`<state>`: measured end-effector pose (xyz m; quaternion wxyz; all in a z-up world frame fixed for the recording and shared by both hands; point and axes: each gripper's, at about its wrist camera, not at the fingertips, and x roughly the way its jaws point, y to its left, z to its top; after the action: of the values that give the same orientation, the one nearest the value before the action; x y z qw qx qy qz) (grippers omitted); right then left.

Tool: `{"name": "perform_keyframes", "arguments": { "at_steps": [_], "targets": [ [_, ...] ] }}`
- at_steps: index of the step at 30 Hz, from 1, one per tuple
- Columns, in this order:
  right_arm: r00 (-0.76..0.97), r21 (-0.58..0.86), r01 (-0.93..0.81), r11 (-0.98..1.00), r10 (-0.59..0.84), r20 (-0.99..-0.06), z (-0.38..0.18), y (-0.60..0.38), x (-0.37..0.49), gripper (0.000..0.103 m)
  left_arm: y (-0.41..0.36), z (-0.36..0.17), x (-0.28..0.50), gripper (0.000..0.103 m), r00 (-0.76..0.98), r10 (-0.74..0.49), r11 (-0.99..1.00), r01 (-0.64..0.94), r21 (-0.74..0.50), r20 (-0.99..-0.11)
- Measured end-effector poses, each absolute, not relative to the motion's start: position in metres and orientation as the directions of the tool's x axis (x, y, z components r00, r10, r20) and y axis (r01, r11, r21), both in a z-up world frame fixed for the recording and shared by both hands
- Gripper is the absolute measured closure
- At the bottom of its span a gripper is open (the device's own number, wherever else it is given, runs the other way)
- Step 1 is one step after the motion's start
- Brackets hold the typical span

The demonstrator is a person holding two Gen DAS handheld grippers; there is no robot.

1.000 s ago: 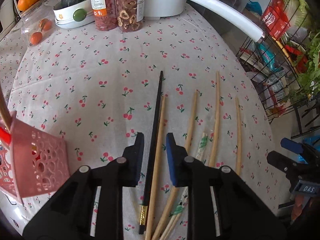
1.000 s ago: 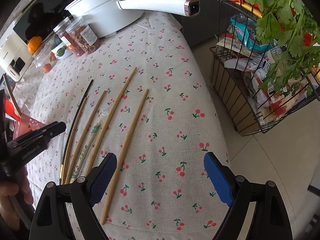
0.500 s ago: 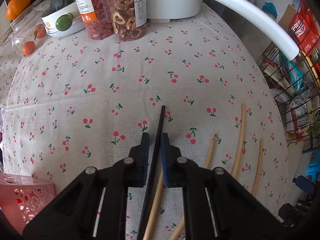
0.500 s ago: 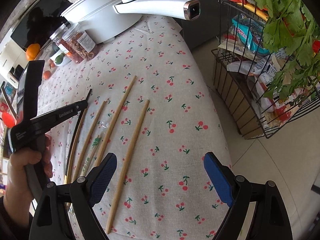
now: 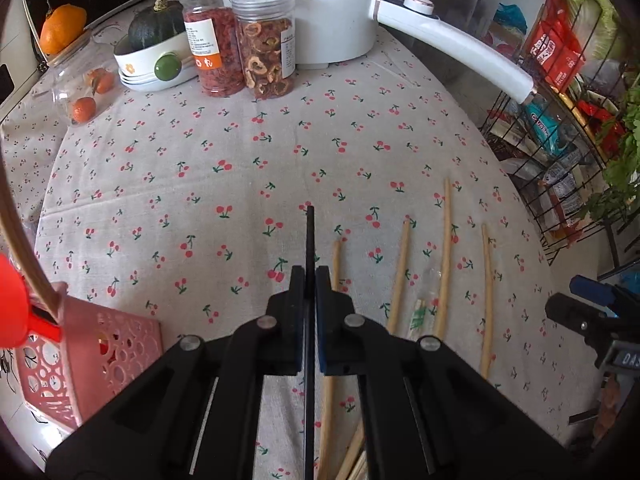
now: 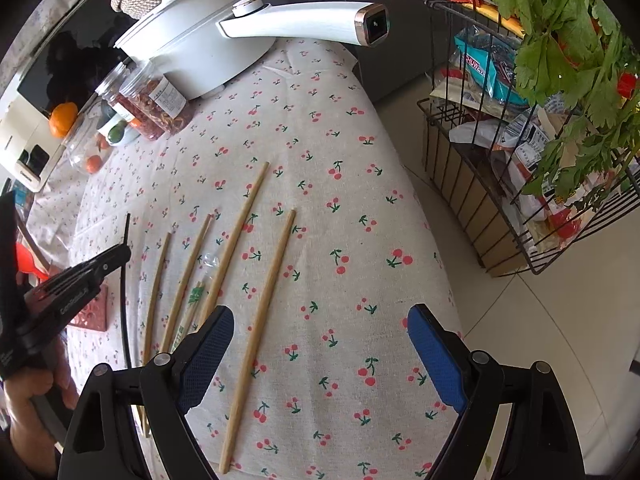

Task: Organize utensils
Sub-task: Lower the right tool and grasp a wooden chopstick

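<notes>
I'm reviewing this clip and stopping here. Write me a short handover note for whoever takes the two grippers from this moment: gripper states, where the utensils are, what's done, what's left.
Left gripper: shut on the black chopstick, which sticks out ahead of the pads.
Right gripper: open, empty, above the cherry-print tablecloth.
Utensils: four wooden chopsticks lie loose on the cloth, with a wrapped pair among them. A pink perforated basket sits at the table's left edge and already holds a red utensil and a wooden handle.
Done: black chopstick gripped.
Left: probably carry it to the basket, then collect the wooden ones and the wrapped pair.
</notes>
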<state>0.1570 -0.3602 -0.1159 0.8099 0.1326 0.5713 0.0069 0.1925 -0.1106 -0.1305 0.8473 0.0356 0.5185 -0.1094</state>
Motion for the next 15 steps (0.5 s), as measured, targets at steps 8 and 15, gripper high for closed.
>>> {"name": "perform_keyframes", "arguments": {
  "at_steps": [8, 15],
  "targets": [
    [0.372, 0.255, 0.158, 0.954, 0.182, -0.91, -0.114, -0.358, 0.162, 0.015, -0.082, -0.084, 0.141, 0.097, 0.505, -0.25, 0.95, 0.293, -0.108, -0.826],
    [0.352, 0.257, 0.159, 0.953, 0.188, -0.917, -0.129, -0.342, 0.18, 0.046, -0.054, -0.068, 0.107, 0.097, 0.557, -0.316, 0.938, 0.303, -0.166, -0.768]
  ]
}}
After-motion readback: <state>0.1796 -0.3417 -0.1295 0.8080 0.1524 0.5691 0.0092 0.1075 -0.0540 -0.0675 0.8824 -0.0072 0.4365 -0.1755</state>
